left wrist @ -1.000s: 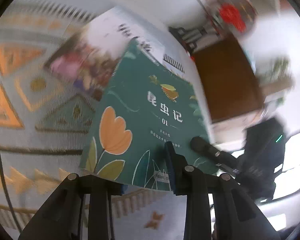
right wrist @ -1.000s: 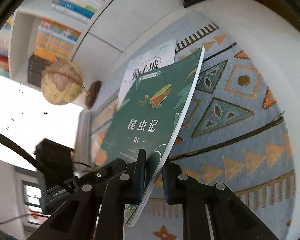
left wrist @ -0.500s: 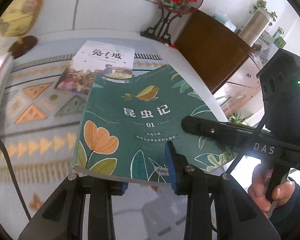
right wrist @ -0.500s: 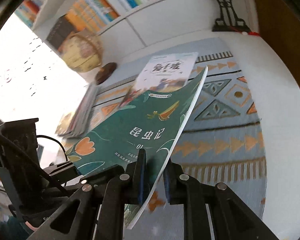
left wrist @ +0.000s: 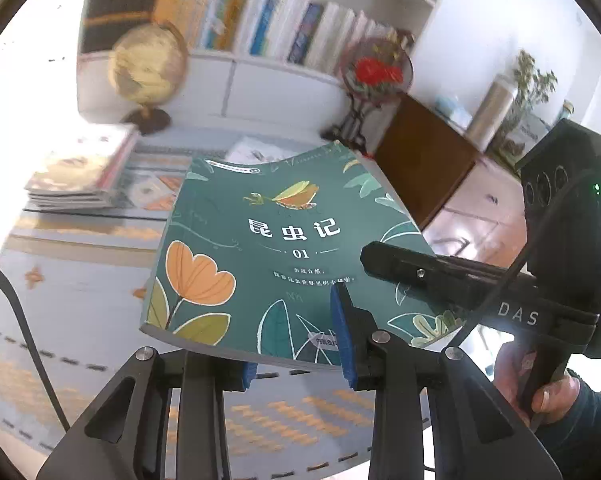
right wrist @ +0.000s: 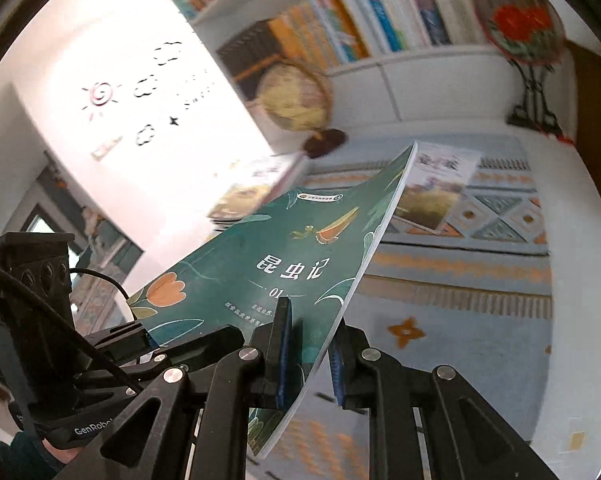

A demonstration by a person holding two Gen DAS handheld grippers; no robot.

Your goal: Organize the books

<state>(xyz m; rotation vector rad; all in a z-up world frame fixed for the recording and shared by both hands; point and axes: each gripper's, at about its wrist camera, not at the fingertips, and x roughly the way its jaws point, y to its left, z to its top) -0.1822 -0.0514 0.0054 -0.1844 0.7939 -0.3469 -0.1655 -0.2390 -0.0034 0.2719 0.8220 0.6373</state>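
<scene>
A green book [left wrist: 268,248] with an orange flower on its cover is held in the air above the patterned tablecloth. My left gripper [left wrist: 296,344] is shut on its near edge. My right gripper [right wrist: 308,348] is shut on its right edge; the book also shows in the right wrist view [right wrist: 284,264], tilted. A stack of books [left wrist: 80,168] lies at the left on the table. Another book with a white cover [right wrist: 436,184] lies flat on the table behind the green one.
A globe [left wrist: 148,68] stands at the back left. A red ornament on a black stand [left wrist: 372,80] stands at the back right by a brown cabinet [left wrist: 420,156]. A white bookshelf [left wrist: 260,20] full of books runs along the back.
Both grippers have lifted the green book higher and levelled the view, so the shelf and the stack of books now show. The grip on the book has not changed.
</scene>
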